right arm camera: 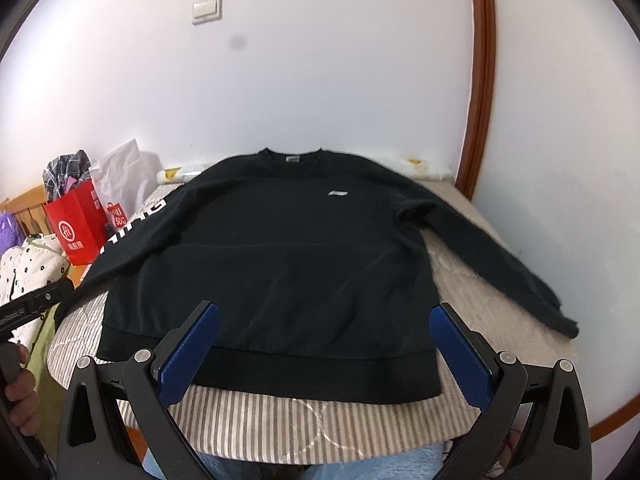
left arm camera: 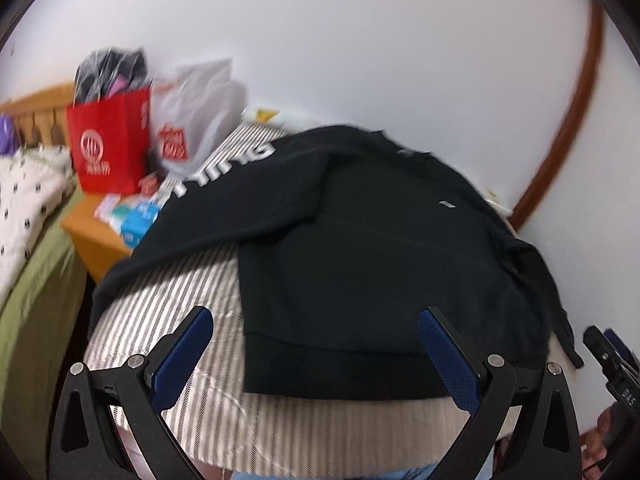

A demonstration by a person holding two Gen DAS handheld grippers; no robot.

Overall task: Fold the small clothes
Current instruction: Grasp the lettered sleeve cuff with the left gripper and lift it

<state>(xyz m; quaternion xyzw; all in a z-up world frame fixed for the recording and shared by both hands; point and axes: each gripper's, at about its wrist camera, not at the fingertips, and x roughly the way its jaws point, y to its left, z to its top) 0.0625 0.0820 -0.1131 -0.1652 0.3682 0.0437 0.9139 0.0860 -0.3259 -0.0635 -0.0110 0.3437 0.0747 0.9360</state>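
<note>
1. Left of scene: a red paper bag [right arm camera: 76, 226] and a pale plastic bag [right arm camera: 124, 188] stand at about ten o'clock from the garment, well apart from the work; not part of the task.
2. Task item: a black sweatshirt [right arm camera: 280, 256] lies face up and flat on the striped bed cover [right arm camera: 320, 424]; collar at twelve o'clock, hem band at six o'clock, nearest the cameras; the lettered sleeve [right arm camera: 132, 232] runs out toward nine o'clock and off the cover's edge; the plain sleeve [right arm camera: 492, 248] runs toward four o'clock.
3. Step in hand, as judged: the garment is spread and no fold is yet made; this is the approach before a first fold.
4. Left gripper [left arm camera: 316, 356]: jaws spread wide; nothing between them; it hovers at the hem's seven o'clock corner; contact with cloth not evident; view blurred.
5. Right gripper [right arm camera: 324, 354]: jaws likewise wide apart and empty; poised above the hem band at six o'clock; touching cannot be confirmed.
6. Next move, as judged: each tool must close on a sleeve or a hem corner, pinching both cloth layers, then carry it across the body; the overhanging lettered sleeve may drag.
</note>
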